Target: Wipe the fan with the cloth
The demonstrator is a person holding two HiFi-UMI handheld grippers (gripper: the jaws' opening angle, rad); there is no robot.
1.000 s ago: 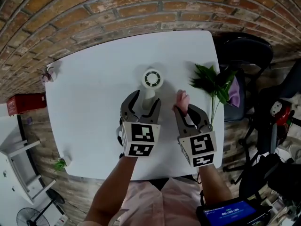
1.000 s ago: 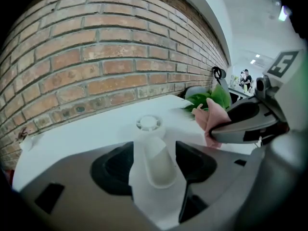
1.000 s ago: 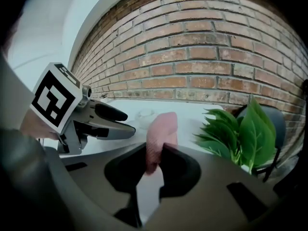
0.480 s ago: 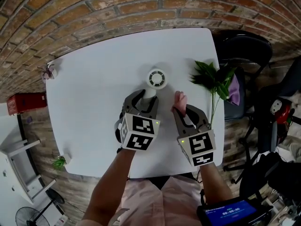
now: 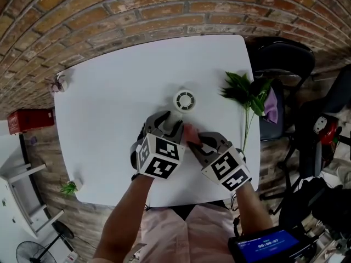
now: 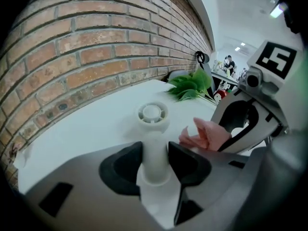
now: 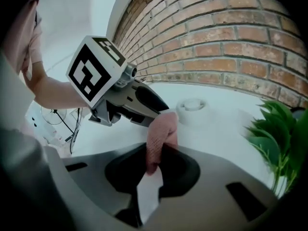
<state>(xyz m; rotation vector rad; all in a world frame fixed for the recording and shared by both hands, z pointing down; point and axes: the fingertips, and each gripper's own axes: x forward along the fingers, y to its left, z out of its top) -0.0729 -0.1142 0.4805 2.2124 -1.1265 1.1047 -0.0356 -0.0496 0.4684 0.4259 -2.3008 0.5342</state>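
Note:
A small white fan [image 5: 185, 100] lies on the white table [image 5: 104, 108], its round head pointing away from me. My left gripper [image 5: 165, 123] is shut on the fan's handle [image 6: 155, 153], with both pads pressed against it. My right gripper [image 5: 196, 141] is shut on a pink cloth [image 5: 190, 132], which sticks out past its fingertips. The cloth [image 7: 161, 131] hangs right beside the left gripper [image 7: 137, 100], just short of the fan head [image 7: 192, 105]. From the left gripper view the cloth [image 6: 204, 134] sits to the right of the handle, in front of the right gripper [image 6: 243, 126].
A green leafy sprig [image 5: 247, 95] lies at the table's right edge. A black chair [image 5: 285, 59] stands beyond that edge. A brick wall [image 5: 137, 10] runs along the far side. Small objects sit at the left edge [image 5: 57, 85] and the near left corner [image 5: 69, 189].
The right gripper has swung left with the pink cloth and now sits close beside the left gripper. The left gripper's jaws have closed on the fan's handle and it has rolled slightly.

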